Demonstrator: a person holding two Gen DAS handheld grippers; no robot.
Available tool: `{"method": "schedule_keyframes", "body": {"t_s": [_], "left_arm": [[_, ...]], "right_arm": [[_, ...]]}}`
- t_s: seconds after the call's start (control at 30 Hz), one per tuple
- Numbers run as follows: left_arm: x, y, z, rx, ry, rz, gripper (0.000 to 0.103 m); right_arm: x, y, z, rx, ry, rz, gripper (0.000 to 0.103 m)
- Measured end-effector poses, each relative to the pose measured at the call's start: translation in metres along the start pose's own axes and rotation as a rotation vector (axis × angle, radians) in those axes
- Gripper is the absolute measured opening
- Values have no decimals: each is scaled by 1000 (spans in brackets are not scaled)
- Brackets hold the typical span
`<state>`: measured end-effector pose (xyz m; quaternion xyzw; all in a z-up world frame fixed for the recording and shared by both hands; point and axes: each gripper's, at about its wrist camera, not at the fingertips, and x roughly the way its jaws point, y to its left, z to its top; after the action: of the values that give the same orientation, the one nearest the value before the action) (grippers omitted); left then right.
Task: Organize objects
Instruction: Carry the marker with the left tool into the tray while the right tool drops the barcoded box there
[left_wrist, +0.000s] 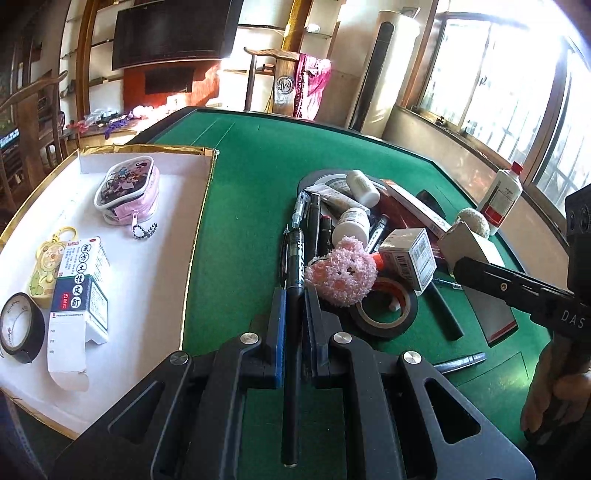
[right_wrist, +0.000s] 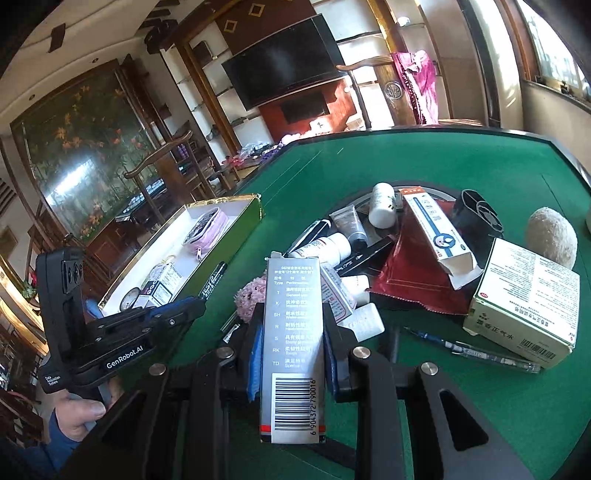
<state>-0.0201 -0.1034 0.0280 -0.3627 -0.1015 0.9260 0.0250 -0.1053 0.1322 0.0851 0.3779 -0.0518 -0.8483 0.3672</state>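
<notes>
1. Left gripper (left_wrist: 293, 317) pinching a black pen (left_wrist: 294, 295) lengthwise between its fingers – barrel lying along the finger line, so it should travel without swinging.
2. Right gripper (right_wrist: 291, 332) clamping a slim grey carton (right_wrist: 290, 347) by its long sides, barcode end toward the camera; narrow faces giving the pads a flat seat.
3. Both items sitting clear of the pile (left_wrist: 369, 229) on the green desk (left_wrist: 251, 206) – judging this as carry phase.
4. Gold-edged tray (left_wrist: 147, 236) waiting at left, already holding a pink pouch (left_wrist: 127, 192), medicine box (left_wrist: 83, 280), tape roll (left_wrist: 20, 326); open floor in the middle looking like the drop spot.
5. Watching the pink plush (left_wrist: 341, 275) just beside the pen – snag risk.
</notes>
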Motion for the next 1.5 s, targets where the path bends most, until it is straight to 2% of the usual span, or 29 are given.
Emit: {"method": "schedule_keyframes", "body": {"t_s": [0.23, 0.63, 0.93, 1.13, 1.33, 1.5], "left_arm": [[-10, -1, -2, 22, -23, 29, 9], [-36, 19, 1, 3, -65, 29, 9], [-79, 65, 0, -83, -137, 28, 9], [-89, 96, -1, -133, -144, 56, 9], [-95, 132, 12, -152, -129, 89, 9], [-86, 165, 34, -155, -85, 148, 9]], "right_arm": [[11, 17, -3, -10, 12, 33, 26], [35, 53, -7, 11, 28, 103, 26], [46, 88, -7, 10, 39, 126, 26], [58, 107, -3, -18, 56, 127, 26], [83, 130, 24, -48, 81, 145, 26], [124, 154, 53, -77, 123, 147, 26]]}}
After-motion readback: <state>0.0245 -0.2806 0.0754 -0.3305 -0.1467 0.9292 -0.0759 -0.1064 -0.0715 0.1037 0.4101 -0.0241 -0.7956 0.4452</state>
